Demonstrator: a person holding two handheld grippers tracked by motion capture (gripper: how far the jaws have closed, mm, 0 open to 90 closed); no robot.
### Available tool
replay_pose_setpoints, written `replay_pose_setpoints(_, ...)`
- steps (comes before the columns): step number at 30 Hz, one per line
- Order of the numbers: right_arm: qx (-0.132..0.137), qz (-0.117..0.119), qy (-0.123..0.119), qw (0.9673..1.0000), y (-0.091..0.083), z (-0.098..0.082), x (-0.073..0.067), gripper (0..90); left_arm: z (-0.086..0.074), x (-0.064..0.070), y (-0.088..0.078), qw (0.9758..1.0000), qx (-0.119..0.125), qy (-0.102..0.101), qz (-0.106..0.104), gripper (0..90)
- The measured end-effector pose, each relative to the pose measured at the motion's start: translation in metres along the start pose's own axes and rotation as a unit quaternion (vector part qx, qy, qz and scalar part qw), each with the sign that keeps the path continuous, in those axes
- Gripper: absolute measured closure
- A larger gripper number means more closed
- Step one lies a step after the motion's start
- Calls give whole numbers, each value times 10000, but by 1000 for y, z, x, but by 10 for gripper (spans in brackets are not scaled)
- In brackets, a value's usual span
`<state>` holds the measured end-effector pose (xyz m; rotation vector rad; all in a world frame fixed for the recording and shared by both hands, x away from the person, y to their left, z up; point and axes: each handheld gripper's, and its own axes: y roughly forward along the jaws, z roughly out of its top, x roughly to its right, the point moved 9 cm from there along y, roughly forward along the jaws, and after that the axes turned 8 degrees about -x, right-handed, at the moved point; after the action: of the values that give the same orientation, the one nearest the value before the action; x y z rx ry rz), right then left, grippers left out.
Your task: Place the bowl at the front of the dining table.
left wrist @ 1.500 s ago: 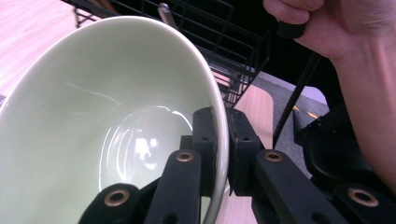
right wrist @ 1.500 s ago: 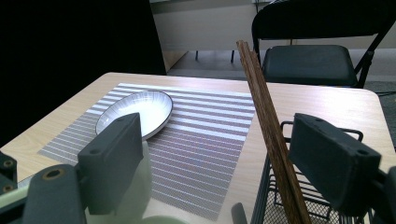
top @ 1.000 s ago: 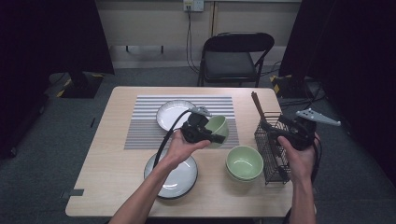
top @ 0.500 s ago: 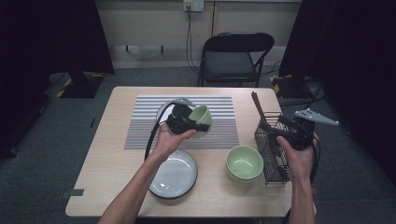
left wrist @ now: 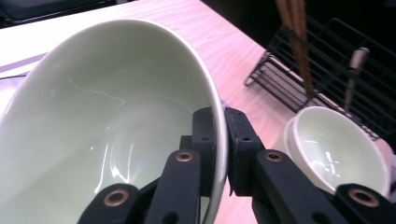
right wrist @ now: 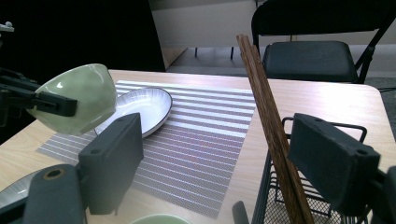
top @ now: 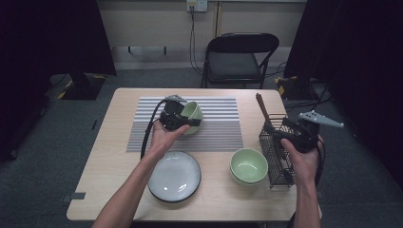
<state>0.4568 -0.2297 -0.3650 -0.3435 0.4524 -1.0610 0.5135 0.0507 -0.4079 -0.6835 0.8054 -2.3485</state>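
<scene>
My left gripper (top: 186,118) is shut on the rim of a pale green bowl (top: 192,114), which hangs tilted over the striped placemat (top: 214,128). In the left gripper view one jaw lies inside the green bowl (left wrist: 102,116) and the other outside, so the left gripper (left wrist: 223,122) pinches the rim. The right gripper view has that bowl (right wrist: 77,98) just above a white ribbed dish (right wrist: 144,109). My right gripper (top: 297,135) is held still by the black wire rack (top: 278,161). The right gripper (right wrist: 215,140) stands open, its jaws wide apart on either side of the brown chopsticks (right wrist: 266,116).
A second green bowl (top: 248,165) sits beside the rack at the front right. A dark-rimmed plate (top: 174,176) lies near the front edge. Chopsticks (top: 262,111) stand up out of the rack. A black folding chair (top: 237,61) is behind the table.
My left gripper has carried the green bowl leftward and a little farther back over the placemat, where it now covers the white dish. The right gripper has stayed put.
</scene>
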Motion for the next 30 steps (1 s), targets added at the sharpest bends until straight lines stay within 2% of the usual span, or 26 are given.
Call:
replay_pose_setpoints(2,-15,-11,26,10000,0,0,0,175,-1,-6,-1,10000,-39,-3,53,837)
replay_pose_setpoints(5,-60,-4,9,10000,2,-2,-1,175,1,-20,-3,9997,-7,-138,192,836)
replay_pose_setpoints(6,-62,5,3,10000,2,-2,-1,175,1,-20,-3,9997,-7,-138,192,836)
replay_pose_setpoints(7,-64,5,-11,10000,3,-2,-2,175,2,-27,-5,9994,13,-205,280,836)
replay_pose_setpoints(13,-61,4,-2,10000,3,-2,-2,175,4,-41,-6,9990,16,-235,388,836)
replay_pose_setpoints(15,-72,4,-16,10000,3,-2,-2,175,4,-50,-7,9985,37,-336,440,836)
replay_pose_setpoints(17,-89,17,-37,10000,4,-2,-4,175,4,-53,-6,9982,27,-356,473,836)
replay_pose_setpoints(18,-86,8,-69,9999,4,-2,-4,175,2,-58,-5,9976,-4,-411,565,836)
replay_pose_setpoints(21,-98,20,-65,9999,5,-2,-4,175,1,-63,-3,9971,4,-476,597,836)
replay_pose_setpoints(23,-89,8,-63,9999,4,-2,-4,175,-3,-71,1,9961,-35,-519,708,836)
replay_pose_setpoints(27,-92,14,-54,9999,4,-2,-5,175,-4,-79,7,9950,-28,-664,748,836)
replay_pose_setpoints(30,-99,33,-70,9999,4,-2,-6,174,-6,-84,11,9948,-88,-642,792,836)
